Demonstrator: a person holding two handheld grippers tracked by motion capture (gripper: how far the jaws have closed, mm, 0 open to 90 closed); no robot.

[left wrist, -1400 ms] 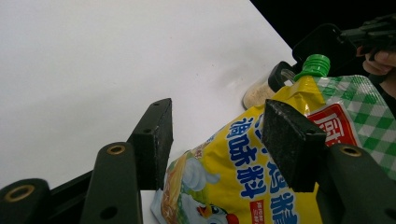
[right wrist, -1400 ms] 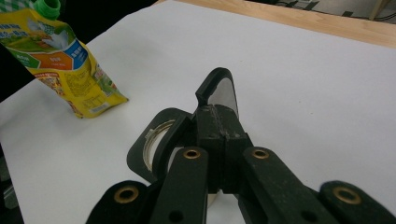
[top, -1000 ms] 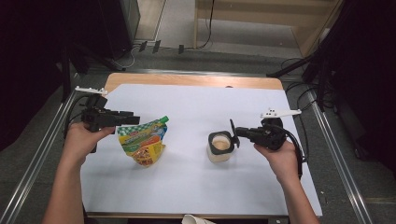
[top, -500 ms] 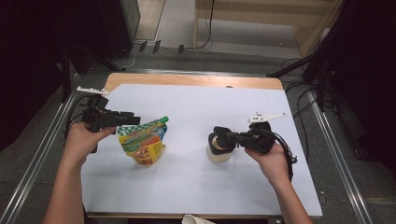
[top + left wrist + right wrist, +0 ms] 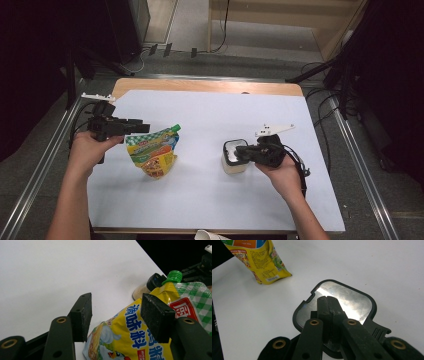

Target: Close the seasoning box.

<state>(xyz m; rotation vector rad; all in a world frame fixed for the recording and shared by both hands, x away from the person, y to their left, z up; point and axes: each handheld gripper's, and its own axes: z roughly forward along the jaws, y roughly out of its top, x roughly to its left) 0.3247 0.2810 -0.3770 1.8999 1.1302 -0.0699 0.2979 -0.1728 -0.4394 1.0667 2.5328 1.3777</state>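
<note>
Centre-left on the white bench [image 5: 210,200], the left gripper's [image 5: 116,315] half-open fingers straddle an upright yellow spouted seasoning pouch [image 5: 152,152], unclamped. Centre-right, the right gripper's [image 5: 328,305] closed fingers press the foil-topped black lid [image 5: 342,302] of a small tub, unopened.

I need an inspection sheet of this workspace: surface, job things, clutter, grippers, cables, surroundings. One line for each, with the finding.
Surface: white sheet over a wooden table.
Job's things: yellow spouted pouch with green cap; small pale tub with black-rimmed silver lid.
Clutter: white object at near edge, unclear.
Grippers: left hand-held gripper, jaws apart around the pouch's top, pads not pressing; right hand-held gripper shut, tips over the lid.
Cables: black ones trail beside both hands and on the floor.
Surroundings: grey floor, metal rails, dark stands.
</note>
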